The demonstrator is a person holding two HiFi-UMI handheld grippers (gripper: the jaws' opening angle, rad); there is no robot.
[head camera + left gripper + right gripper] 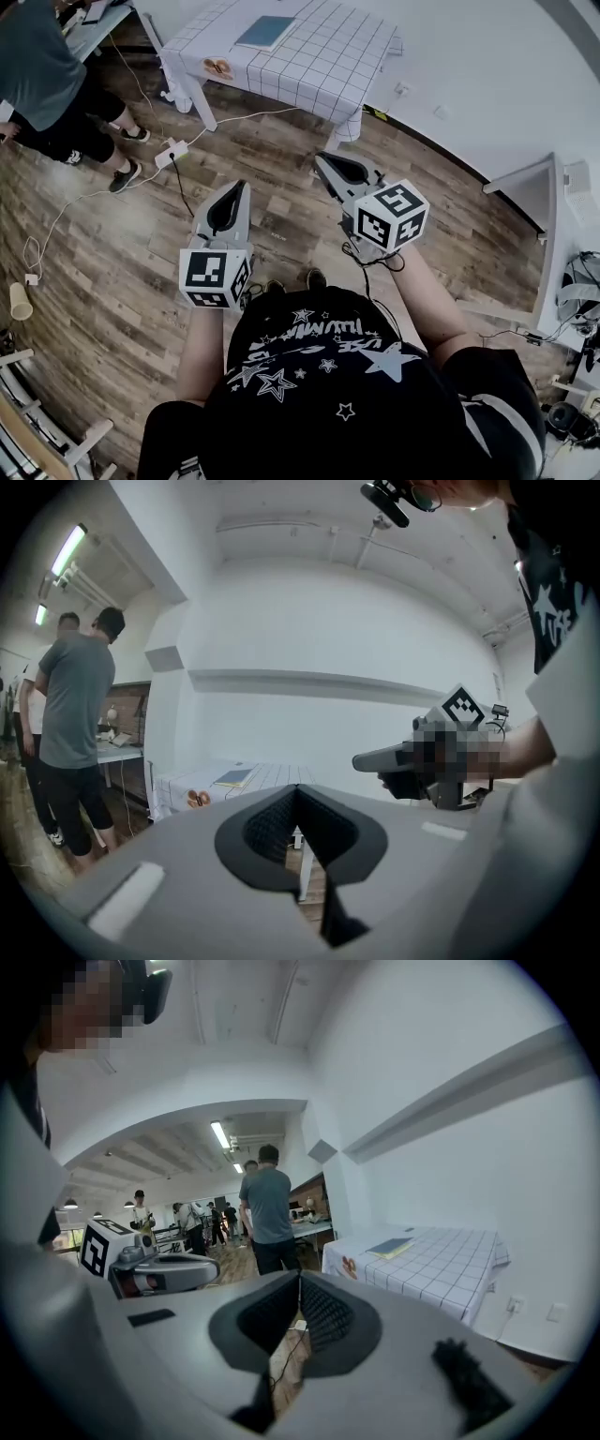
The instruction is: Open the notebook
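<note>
Left fingers [267,825]: dark ribbed pads pressed together tip to tip, with nothing between them.
Right fingers [323,1314]: likewise closed at the tips and empty.
Left gripper [236,187]: held roughly level above the floor, with its marker cube [214,278] at the end nearest the person's body.
Right gripper [321,159]: beside the left one and slightly ahead of it, not touching it; both point toward the surface.
Notebook [265,32]: blue-green cover, closed, lying flat toward the far side of the surface — well apart from both grippers.
Surface [323,70]: a table under a white cloth with a dark grid; an orange print [217,67] shows on the cloth's hanging edge.
Floor [112,262]: wood-look planks crossed by white cables, with a power strip [172,152].
Bystander [37,66]: a person in a grey-green shirt and dark shorts, standing left of the surface — back turned in the left gripper view.
Wearer: black shirt [328,375] printed with white stars.
</note>
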